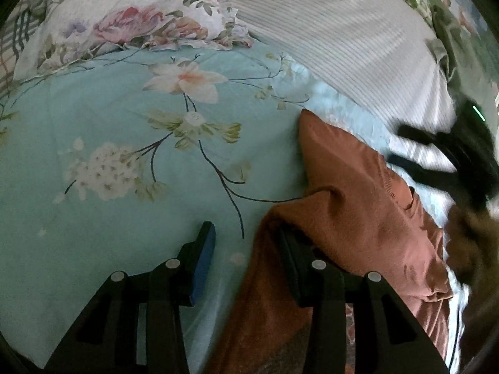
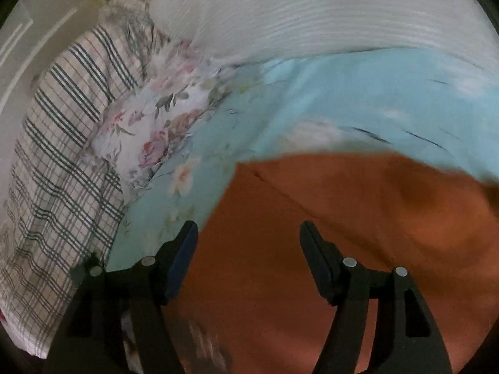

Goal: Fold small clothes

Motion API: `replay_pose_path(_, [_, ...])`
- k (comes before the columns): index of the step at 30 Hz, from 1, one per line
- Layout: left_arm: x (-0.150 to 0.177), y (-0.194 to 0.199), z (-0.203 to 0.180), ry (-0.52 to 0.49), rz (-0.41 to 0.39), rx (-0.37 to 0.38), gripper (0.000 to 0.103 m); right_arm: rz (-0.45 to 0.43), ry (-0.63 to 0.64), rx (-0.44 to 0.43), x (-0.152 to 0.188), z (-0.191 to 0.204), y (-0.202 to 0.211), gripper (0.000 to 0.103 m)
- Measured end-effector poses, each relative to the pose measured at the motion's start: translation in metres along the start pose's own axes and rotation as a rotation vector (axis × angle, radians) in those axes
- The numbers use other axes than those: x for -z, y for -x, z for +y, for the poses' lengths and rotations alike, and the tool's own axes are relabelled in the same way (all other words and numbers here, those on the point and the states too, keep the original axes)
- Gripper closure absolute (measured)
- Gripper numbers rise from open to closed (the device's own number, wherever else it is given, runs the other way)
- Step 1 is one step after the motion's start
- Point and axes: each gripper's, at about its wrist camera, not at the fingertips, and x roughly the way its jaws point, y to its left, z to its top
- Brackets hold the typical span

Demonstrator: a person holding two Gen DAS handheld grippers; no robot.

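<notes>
A rust-orange garment (image 1: 358, 193) lies crumpled on the pale blue floral bedsheet (image 1: 109, 109). My left gripper (image 1: 244, 243) is low over its left edge with the jaws apart. The cloth drapes over the right finger, while the left finger's blue pad (image 1: 204, 258) stands clear of it above bare sheet. My right gripper (image 1: 397, 145) shows blurred at the far right in the left wrist view, its fingers spread. In its own view, the right gripper (image 2: 248, 230) is open above the orange garment (image 2: 343, 218), with nothing between its pads.
A white ribbed blanket (image 1: 343, 31) is bunched along the back of the bed. A floral pillow (image 1: 124, 15) lies at the back left, and a plaid pillow (image 2: 56, 171) is beside it. A blurred brown shape (image 1: 467, 240) is at the right edge.
</notes>
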Motion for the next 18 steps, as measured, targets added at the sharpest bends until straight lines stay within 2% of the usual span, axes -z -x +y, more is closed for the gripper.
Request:
replay_pose_path(2, [0.000, 0.000, -0.001, -0.008, -0.002, -0.003, 0.061, 0.079, 0.019, 0.021, -0.020, -0.001, -0.037, 0.034])
replay_pose_path(4, [0.001, 0.000, 0.000, -0.005, -0.006, 0.004, 0.061, 0.200, 0.031, 0.043, -0.029, -0.004, -0.072, 0.034])
replay_pose_path(5, [0.000, -0.001, 0.001, 0.001, -0.006, 0.013, 0.061, 0.236, 0.044, 0.009, -0.028, -0.001, -0.080, 0.034])
replay_pose_path(6, [0.000, -0.001, 0.003, 0.009, -0.009, 0.023, 0.061, 0.258, 0.059, -0.054, -0.028, 0.004, -0.086, 0.039])
replay_pose_path(7, [0.000, -0.001, 0.005, 0.020, -0.013, 0.033, 0.061, 0.267, 0.071, -0.103, -0.029, 0.010, -0.090, 0.061])
replay_pose_path(8, [-0.001, -0.002, 0.005, 0.025, -0.015, 0.037, 0.061, 0.262, 0.088, -0.087, -0.029, 0.015, -0.093, 0.078])
replay_pose_path(9, [-0.001, -0.001, 0.006, 0.033, -0.020, 0.041, 0.061, 0.244, 0.089, -0.065, -0.030, 0.015, -0.094, 0.091])
replay_pose_path(10, [-0.001, -0.001, 0.007, 0.038, -0.022, 0.041, 0.062, 0.223, 0.065, -0.074, -0.032, 0.011, -0.096, 0.100])
replay_pose_path(12, [-0.001, 0.000, 0.009, 0.053, -0.026, 0.036, 0.070, 0.111, -0.007, -0.058, -0.037, -0.003, -0.089, 0.100])
replay_pose_path(15, [0.000, 0.002, 0.014, 0.083, -0.026, 0.041, 0.074, -0.032, -0.110, -0.052, -0.033, -0.017, -0.078, 0.100])
replay_pose_path(18, [0.000, 0.006, 0.013, 0.088, -0.024, 0.025, 0.075, -0.046, -0.170, -0.055, -0.026, -0.020, -0.073, 0.099])
